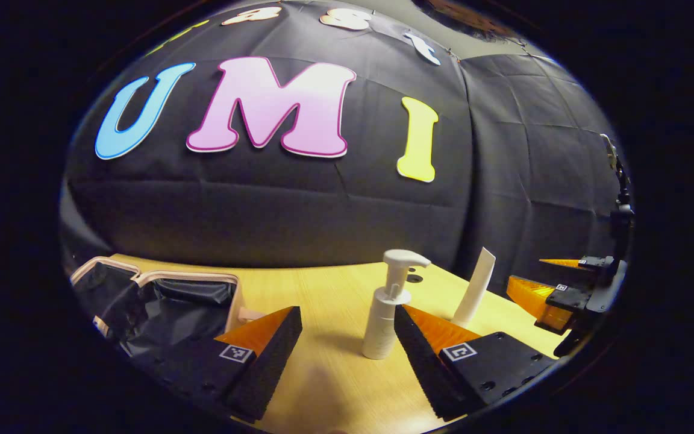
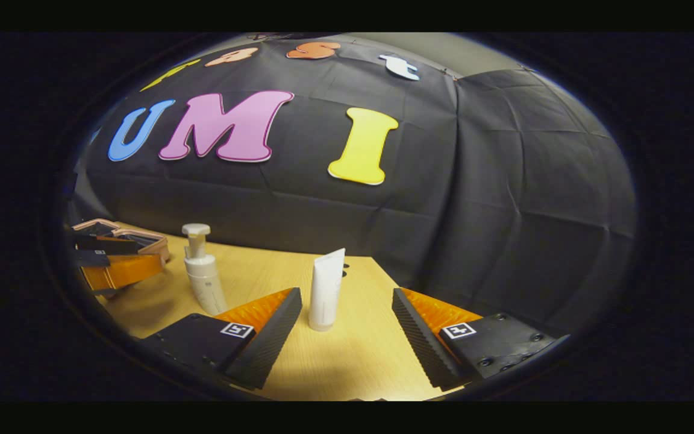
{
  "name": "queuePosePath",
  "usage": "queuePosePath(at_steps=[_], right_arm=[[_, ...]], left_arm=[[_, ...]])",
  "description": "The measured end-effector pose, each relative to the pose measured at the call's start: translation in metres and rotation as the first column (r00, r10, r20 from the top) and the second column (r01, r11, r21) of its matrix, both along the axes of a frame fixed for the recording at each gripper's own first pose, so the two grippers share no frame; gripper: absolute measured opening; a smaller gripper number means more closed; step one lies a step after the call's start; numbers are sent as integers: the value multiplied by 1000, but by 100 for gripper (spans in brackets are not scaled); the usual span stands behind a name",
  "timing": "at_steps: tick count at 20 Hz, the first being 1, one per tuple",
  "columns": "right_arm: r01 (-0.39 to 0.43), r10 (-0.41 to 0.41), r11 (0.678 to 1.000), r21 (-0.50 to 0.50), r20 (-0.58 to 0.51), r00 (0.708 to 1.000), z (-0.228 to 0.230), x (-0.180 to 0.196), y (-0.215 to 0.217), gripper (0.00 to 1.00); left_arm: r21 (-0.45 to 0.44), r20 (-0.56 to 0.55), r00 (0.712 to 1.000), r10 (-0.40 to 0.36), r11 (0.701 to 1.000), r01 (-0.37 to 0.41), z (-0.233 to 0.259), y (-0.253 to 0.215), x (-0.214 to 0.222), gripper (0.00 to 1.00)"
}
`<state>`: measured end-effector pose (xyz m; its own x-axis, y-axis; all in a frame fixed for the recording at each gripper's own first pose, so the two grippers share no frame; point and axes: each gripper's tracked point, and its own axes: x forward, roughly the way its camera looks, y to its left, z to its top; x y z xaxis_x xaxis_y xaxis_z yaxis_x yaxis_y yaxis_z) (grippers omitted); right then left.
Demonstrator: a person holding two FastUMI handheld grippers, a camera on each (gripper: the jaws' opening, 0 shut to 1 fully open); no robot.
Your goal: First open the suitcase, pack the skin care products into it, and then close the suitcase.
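Pale wooden tabletop [image 1: 323, 374] carries an open suitcase [image 1: 166, 301] with dark lining at its left. Left gripper [image 1: 347, 337] spreads wide around the upright white pump bottle [image 1: 386, 313]; right gripper [image 2: 344, 325] gapes before the standing white tube [image 2: 326, 289], touching neither.

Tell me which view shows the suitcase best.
The left gripper view: the suitcase lies open at the table's left edge, pale rim and black lining visible. The right gripper view catches just its rim far left, partly behind the left tool.
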<state>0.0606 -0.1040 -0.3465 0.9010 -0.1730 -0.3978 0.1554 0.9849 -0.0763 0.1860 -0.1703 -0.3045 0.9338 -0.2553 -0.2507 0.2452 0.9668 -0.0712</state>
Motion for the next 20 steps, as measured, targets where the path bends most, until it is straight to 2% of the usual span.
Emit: queuePosePath(at_steps=[4, 8, 16, 17, 19, 20], right_arm=[[10, -7, 998, 65, -40, 999, -22, 6, -6, 97], [1, 4, 998, 66, -71, 997, -37, 7, -7, 97], [61, -48, 992, 110, -118, 992, -65, 28, 3, 97], [64, -53, 994, 92, -122, 991, -70, 31, 2, 97], [70, -61, 995, 72, -114, 992, -73, 37, 0, 98], [73, -66, 996, 56, -111, 992, -74, 41, -2, 97]], left_arm=[[41, -54, 999, 0, 999, 2, -34, -27, 24, 98], [-25, -76, 997, 2, 1000, -4, -45, -47, 52, 98], [12, -95, 995, -6, 1000, 7, -64, -69, 96, 95], [13, -100, 995, -12, 1000, 14, -67, -71, 98, 87], [12, -105, 994, -16, 1000, 18, -71, -68, 102, 80], [2, -107, 994, -24, 1000, 24, -72, -69, 102, 70]])
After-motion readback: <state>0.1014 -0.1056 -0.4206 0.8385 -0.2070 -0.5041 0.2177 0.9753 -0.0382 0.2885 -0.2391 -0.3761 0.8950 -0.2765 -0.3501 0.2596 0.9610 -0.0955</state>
